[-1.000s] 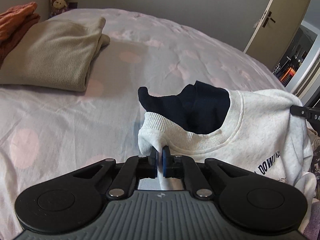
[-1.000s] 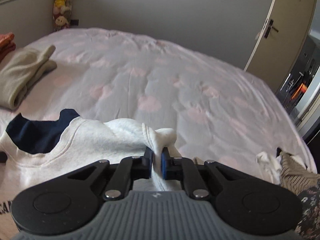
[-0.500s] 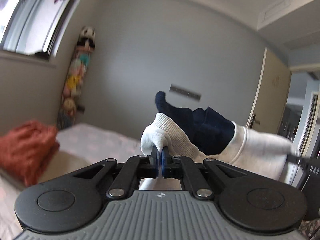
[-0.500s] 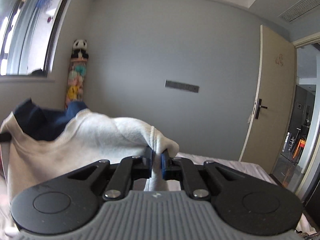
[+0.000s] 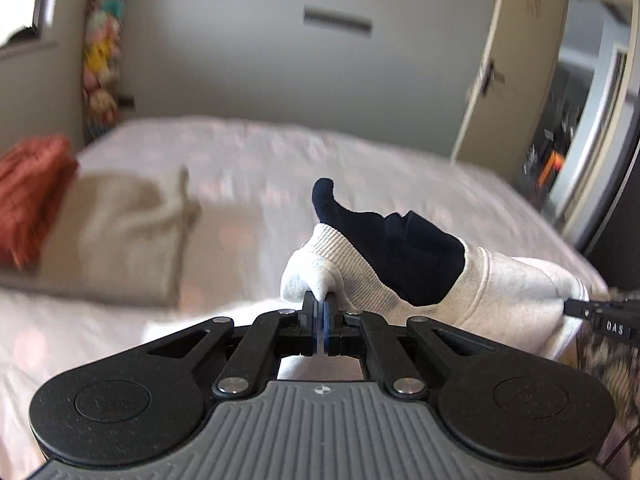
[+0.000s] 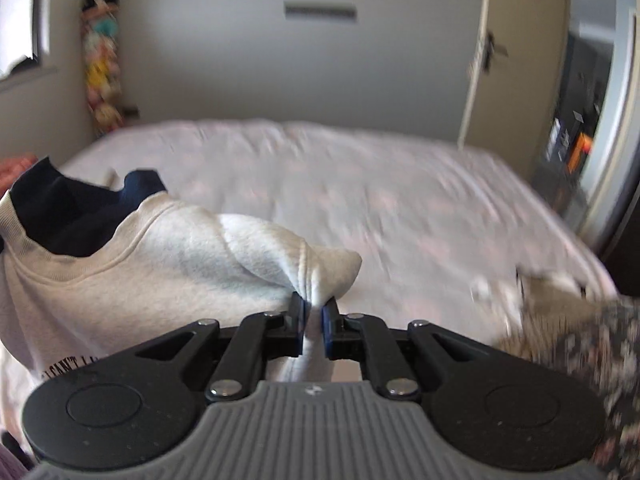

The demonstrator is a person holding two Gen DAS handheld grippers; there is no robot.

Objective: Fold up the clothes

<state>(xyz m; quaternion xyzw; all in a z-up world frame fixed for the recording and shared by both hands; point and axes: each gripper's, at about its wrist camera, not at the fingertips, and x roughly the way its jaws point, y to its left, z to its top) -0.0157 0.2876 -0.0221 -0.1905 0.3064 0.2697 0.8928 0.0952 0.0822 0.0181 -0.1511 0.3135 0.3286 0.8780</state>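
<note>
Left wrist view only: folded beige garment [image 5: 108, 236] w/ orange-red knit [image 5: 32, 196] beside it on the pale pink-spotted bed sheet [image 5: 400, 184]. Right wrist view only: black print on chest of white-grey sweatshirt w/ navy inner lining [image 6: 132, 276], plus patterned clothes heap [image 6: 580, 320] at right. Sweatshirt held up over the bed, stretched btwn both claws. Left gripper [image 5: 320, 312] clamped nearly flush on a shoulder fold by the ribbed collar; right gripper [image 6: 312, 316] pinching the bunched other shoulder, narrow gap filled w/ cloth.

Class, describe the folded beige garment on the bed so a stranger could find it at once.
Start at the wide bed with the pale pink-spotted sheet and look to its left edge below the window. There lies the folded beige garment, flat beside a rust-orange knitted pile. Unlike the white sweatshirt with a navy lining, which both grippers hold up, it is plain, neatly folded and untouched.
</note>
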